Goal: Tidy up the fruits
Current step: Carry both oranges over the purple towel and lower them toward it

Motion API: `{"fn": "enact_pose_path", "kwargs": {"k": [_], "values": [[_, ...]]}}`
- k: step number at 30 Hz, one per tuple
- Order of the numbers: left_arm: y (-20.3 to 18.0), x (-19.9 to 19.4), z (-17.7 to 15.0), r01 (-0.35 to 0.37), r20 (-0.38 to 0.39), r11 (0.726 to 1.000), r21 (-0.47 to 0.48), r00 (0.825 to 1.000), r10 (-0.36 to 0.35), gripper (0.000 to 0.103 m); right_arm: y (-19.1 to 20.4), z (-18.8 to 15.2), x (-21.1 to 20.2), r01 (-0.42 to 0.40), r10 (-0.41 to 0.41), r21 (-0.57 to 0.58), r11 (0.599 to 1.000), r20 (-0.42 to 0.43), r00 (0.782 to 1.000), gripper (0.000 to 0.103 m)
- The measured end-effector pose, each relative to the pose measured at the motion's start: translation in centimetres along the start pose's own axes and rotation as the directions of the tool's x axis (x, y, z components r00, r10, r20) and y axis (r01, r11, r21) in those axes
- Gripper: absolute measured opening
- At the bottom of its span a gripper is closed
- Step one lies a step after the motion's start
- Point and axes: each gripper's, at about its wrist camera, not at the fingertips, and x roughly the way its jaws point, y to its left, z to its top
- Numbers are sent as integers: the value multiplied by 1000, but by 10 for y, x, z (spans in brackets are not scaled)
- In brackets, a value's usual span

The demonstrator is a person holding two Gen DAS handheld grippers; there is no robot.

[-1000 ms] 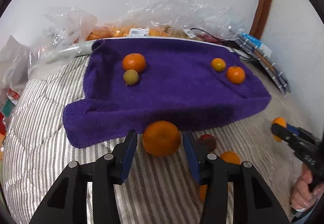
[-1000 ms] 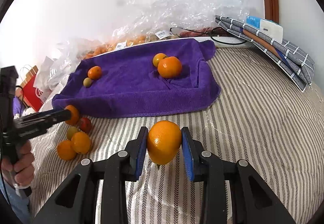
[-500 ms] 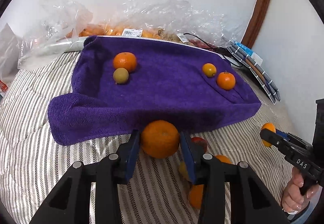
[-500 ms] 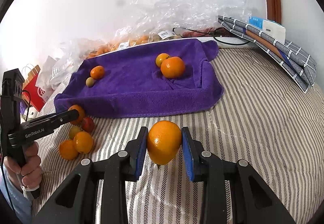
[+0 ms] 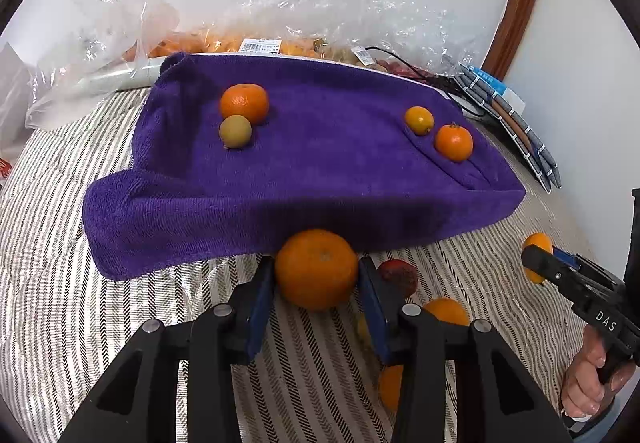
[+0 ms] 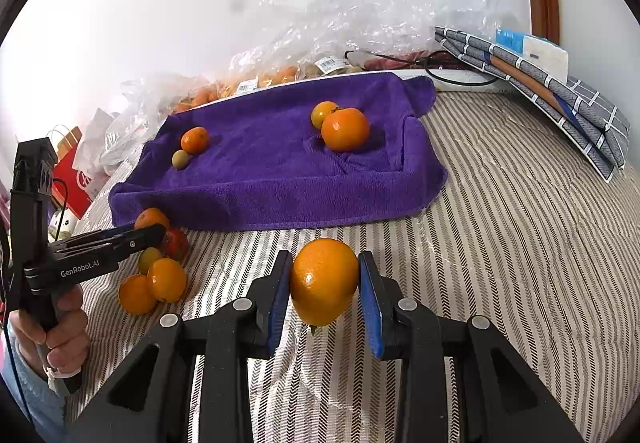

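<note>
Left jaws (image 5: 316, 283) clenched on a big orange (image 5: 316, 269), pads pressing both sides; it sits at the towel's near hem, low over the striped bed (image 5: 80, 303). Whether it's lifted clear of the bed, can't tell.

The purple towel (image 5: 320, 171) lies straight ahead of both jaws and a bit higher. On its left end are a tangerine (image 5: 244, 103) and a greenish fruit (image 5: 235, 131), touching. On its right end a small yellow-orange fruit (image 5: 419, 119) and another tangerine (image 5: 453, 142) sit just beside each other. The middle strip between the pairs is bare.

The loose pile is still off the towel, on the bed just right of and partly behind my left jaws: a red fruit (image 5: 398, 275), an orange one (image 5: 447, 311), and another low down (image 5: 390, 385).

Right jaws (image 6: 325, 291) clenched on a second orange (image 6: 324, 281), held above the bed, with the towel's right half ahead. My right hand (image 5: 586, 379) shows at the edge of the left view and my left hand (image 6: 60, 339) at the edge of the right.

Key relation: both held fruits are round, so there is no long axis to line up. The towel is forward and up from each. The left hand is nearer the left pair and the right hand nearer the right pair, so my guess is each orange goes to its own side.

Writing: "GenRobot.AI" on the left gripper body (image 6: 79, 270), "DAS" on the right gripper body (image 5: 606, 321). Barcode stickers (image 5: 260, 46) on the plastic bags (image 5: 320, 15) at the back are too small to read. A red paper bag (image 6: 72, 179) at far left has white print that is not legible.
</note>
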Motion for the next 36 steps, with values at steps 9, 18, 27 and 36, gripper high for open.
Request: {"fn": "enact_pose_path", "kwargs": {"k": [9, 18, 27, 36], "values": [[3, -27, 0, 36, 129, 999, -26, 991, -32, 39, -1, -1, -4, 2, -2, 5, 1000, 25, 1000, 33], [7, -42, 5, 35, 201, 998, -44, 979, -26, 39, -4, -1, -10, 9, -10, 13, 1000, 50, 999, 33], [4, -61, 10, 65, 182, 998, -24, 981, -59, 39, 9, 21, -24, 13, -13, -13, 1000, 56, 998, 33], [9, -106, 49, 5, 249, 1000, -7, 969, -3, 39, 21, 74, -35, 25, -18, -58, 998, 131, 991, 33]]}}
